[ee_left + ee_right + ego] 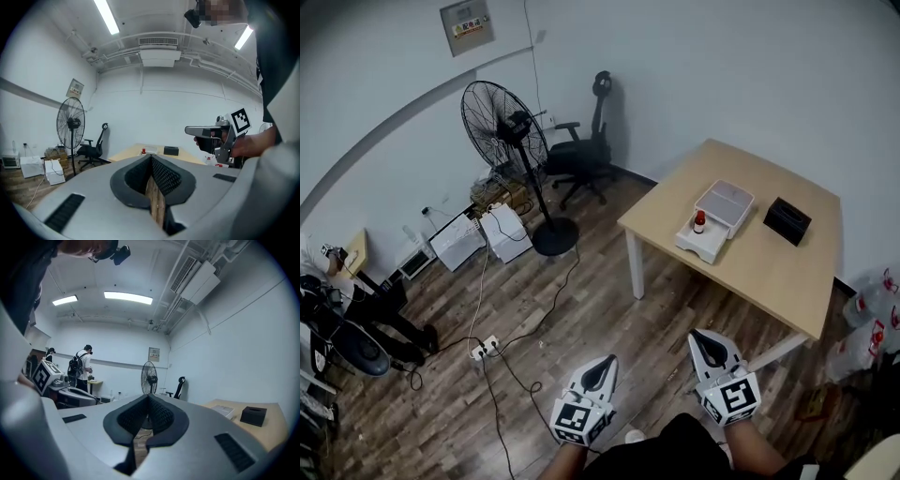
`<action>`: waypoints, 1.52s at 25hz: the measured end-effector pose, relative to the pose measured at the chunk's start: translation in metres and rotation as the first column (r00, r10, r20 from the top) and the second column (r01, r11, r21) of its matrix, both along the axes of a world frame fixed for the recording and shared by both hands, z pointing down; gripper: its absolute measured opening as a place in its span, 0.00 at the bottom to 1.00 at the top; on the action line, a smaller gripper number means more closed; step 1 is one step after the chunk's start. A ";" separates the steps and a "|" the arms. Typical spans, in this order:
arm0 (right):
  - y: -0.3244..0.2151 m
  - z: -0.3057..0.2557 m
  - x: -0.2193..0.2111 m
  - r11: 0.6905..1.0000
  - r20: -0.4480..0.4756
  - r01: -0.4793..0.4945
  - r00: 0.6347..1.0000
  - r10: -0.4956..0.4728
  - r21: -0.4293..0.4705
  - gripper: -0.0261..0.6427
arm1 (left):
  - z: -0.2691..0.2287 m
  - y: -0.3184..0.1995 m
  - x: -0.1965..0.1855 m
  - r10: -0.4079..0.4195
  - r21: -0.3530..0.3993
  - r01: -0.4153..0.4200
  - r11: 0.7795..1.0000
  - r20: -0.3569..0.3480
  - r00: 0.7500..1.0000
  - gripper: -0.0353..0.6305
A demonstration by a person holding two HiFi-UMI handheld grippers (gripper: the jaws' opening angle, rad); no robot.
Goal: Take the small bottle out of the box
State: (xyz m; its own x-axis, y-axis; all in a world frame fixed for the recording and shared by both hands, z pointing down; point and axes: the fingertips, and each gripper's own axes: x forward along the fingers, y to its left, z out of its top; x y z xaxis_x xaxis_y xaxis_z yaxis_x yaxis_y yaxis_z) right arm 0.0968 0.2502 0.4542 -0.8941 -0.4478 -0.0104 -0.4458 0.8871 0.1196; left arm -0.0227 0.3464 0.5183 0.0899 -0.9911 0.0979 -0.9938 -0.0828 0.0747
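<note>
The left gripper [604, 360] and right gripper [699, 336] hang low in front of the person, above the floor [581, 309] and well short of the box [717, 218]. The left gripper's fingers [165, 176] are pressed together at the tips with nothing between them. Only floor shows through the slit behind the pads. The right gripper's fingers [158, 416] are likewise fully closed and empty.

The box, white with its lid open, sits on the tabletop [759, 272], well apart from both grippers. The bottle [699, 222], small with a red cap, stands upright at the box's near left part. From this distance I cannot tell how deep it sits in the box. A black box [787, 220] lies to the right of the box, and a fan [505, 127] stands on the floor well to its left.

The task looks unstarted, and the step in hand is the approach. The next move calls for stepping up to the tabletop, carrying one gripper over the box, spreading its fingers wide enough to pass the bottle, and closing on it before lifting straight up clear of the box walls.
</note>
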 end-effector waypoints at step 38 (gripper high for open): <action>-0.329 0.020 -0.062 0.998 -0.063 0.003 0.998 -0.007 -0.070 0.06 | 0.008 -0.324 -0.062 0.012 -0.061 -0.012 0.998 -0.006 1.000 0.07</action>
State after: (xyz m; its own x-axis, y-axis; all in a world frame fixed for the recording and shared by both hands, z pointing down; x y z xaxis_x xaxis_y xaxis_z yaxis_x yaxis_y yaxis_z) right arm 0.0344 -0.0784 0.4743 -0.8943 -0.4409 0.0772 -0.4347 0.8966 0.0845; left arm -0.0846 0.0226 0.5264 0.1024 -0.9822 0.1574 -0.9923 -0.0897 0.0854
